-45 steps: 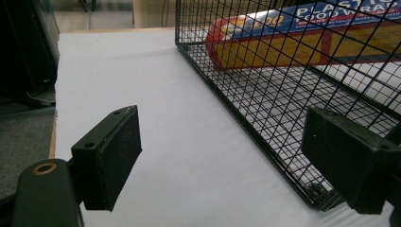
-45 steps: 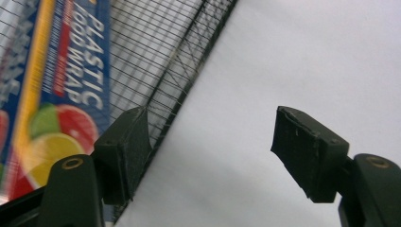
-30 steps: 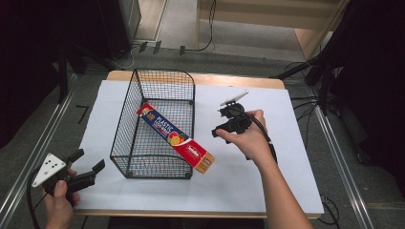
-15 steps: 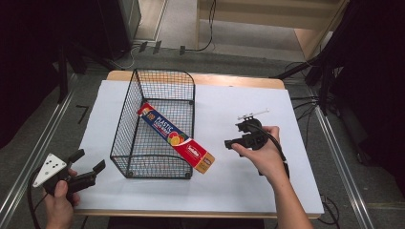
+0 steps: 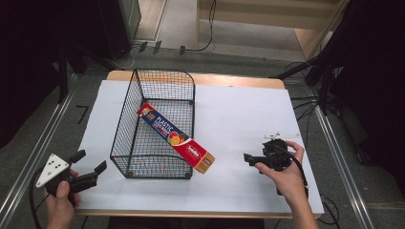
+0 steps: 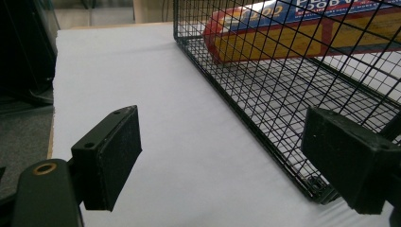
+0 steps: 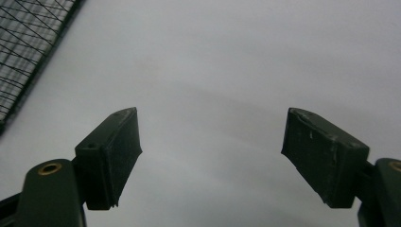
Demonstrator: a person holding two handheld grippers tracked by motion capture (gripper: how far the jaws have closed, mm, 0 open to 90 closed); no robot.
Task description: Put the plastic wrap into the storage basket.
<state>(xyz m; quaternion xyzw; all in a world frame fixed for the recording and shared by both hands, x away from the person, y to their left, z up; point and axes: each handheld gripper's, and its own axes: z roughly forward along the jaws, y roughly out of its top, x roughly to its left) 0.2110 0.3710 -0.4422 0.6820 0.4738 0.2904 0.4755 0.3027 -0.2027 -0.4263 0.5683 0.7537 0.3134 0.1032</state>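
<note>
1. Nearest the person, at the front left corner of the table, the left gripper [image 5: 88, 167] sits in the left hand [image 5: 59, 198]. Its jaws are wide apart with nothing between them, and the grey three-cornered plate on top faces up.
2. In the left gripper view, the left gripper's pads [image 6: 118, 153] frame bare white table cover [image 6: 179, 142], and the near lower corner of the wire basket [image 6: 283, 142] lies just beside the right-hand jaw.
3. At the front right, the right hand [image 5: 284, 174] holds the right gripper [image 5: 250, 158] low over the white table cover, pointing left toward the basket and well apart from it.
4. The right gripper's jaws have just been opening and now stand wide, with only plain white surface between them in the right gripper view [image 7: 210, 156]; a strip of basket mesh [image 7: 28, 52] shows at the upper left.
5. Farther in, the black wire basket [image 5: 153, 157] stands near the middle of the table.
6. The plastic wrap box [image 5: 174, 138], red and blue with orange fruit printed on it, lies slantwise in the basket; its far end rests inside, and its near end sticks out over the basket's right front corner.
</note>
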